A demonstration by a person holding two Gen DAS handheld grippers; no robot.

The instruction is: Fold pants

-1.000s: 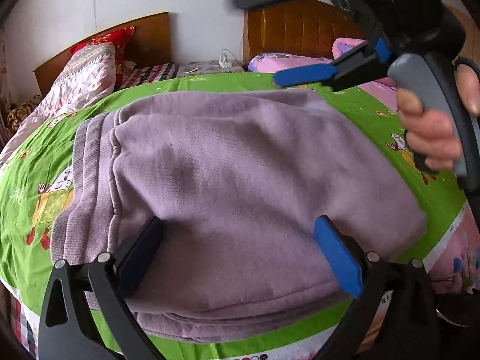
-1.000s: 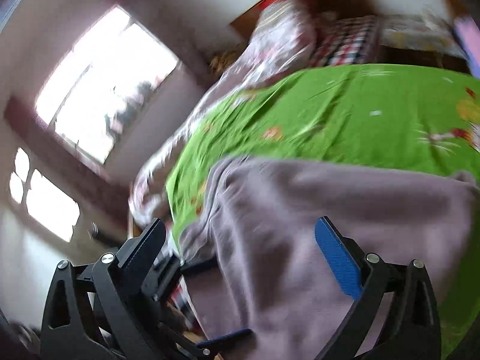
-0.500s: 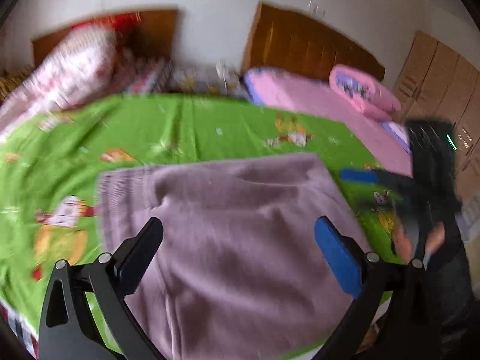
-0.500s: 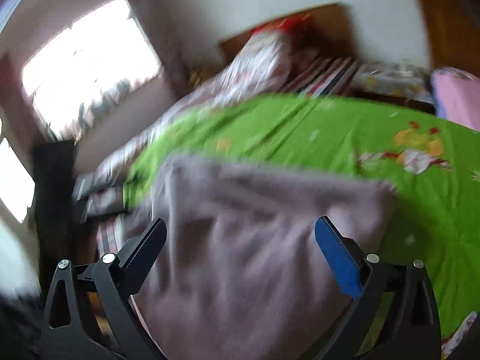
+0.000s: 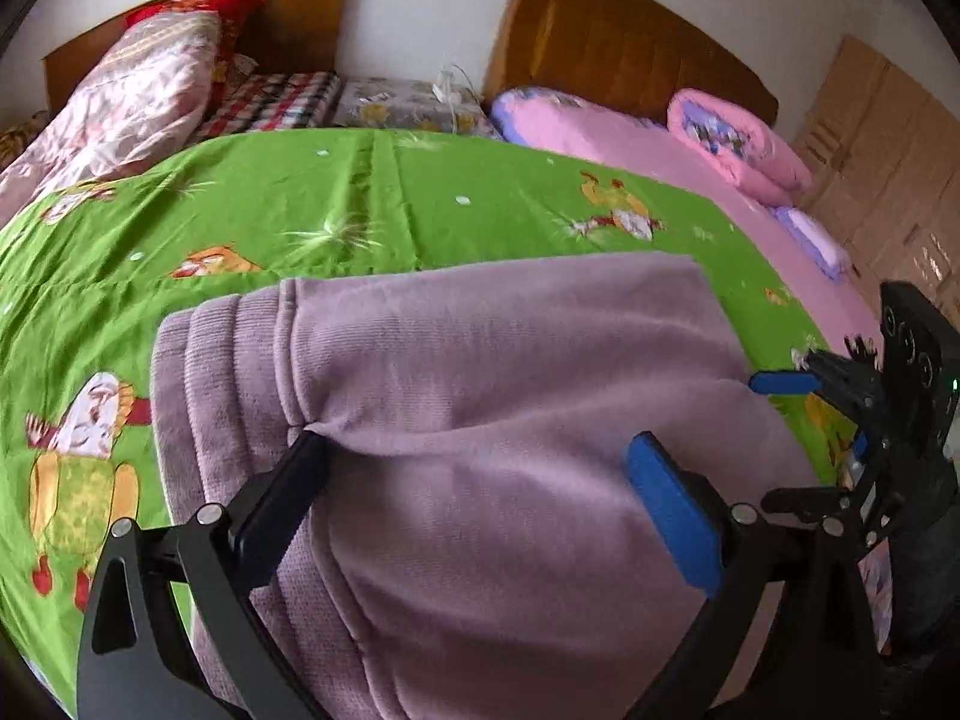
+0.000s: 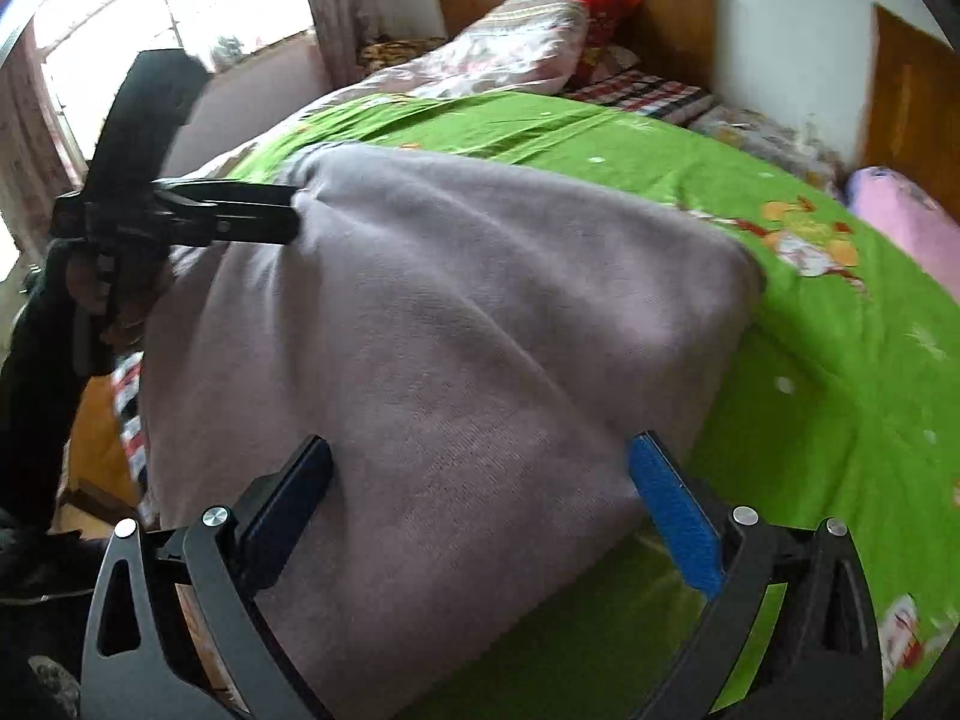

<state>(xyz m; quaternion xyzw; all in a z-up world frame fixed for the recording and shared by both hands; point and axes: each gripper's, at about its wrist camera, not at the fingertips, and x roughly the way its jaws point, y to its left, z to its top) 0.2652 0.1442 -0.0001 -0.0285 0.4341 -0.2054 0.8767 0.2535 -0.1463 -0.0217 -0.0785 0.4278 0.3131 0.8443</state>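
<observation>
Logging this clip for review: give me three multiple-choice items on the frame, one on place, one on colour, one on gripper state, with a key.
1. Where do the pants lie?
A. on the green bedspread
B. on the floor
C. on a chair

2. What colour are the pants?
A. navy
B. mauve
C. white

3. How do the left gripper's jaws stand?
A. shut on a pillow
B. shut on the waistband
C. open over the pants

Key:
1 A, green cloth shows around the pants.
2 B, the knit is pale purple in both views.
3 C, both pads stand wide apart over the cloth; the right gripper does likewise.
</observation>
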